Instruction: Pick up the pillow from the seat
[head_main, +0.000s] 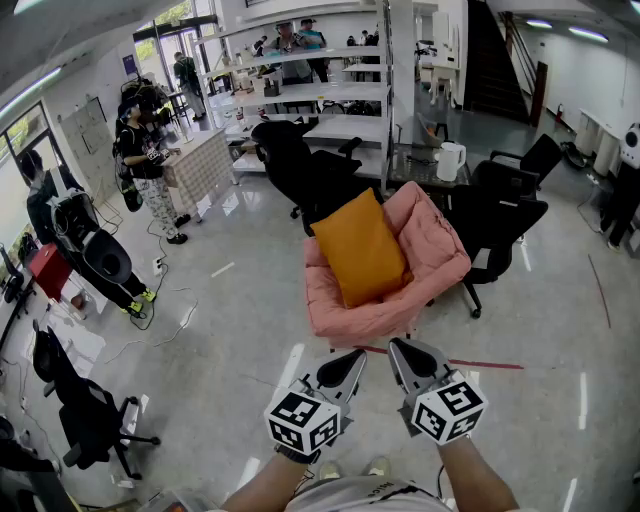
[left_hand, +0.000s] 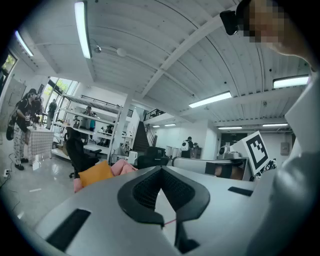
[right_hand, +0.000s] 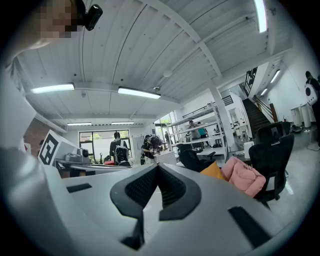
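- Head view: the orange pillow (head_main: 360, 248) lies on the pink seat (head_main: 440, 255), ahead of my left gripper (head_main: 345, 368) and right gripper (head_main: 410, 358).
- Left gripper view: my jaws are pressed together, pinching nothing.
- Right gripper view: jaws likewise closed and empty.

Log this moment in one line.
phase: pre-grasp | left gripper: shut, empty | right gripper: shut, empty | pillow: on pink seat, untouched
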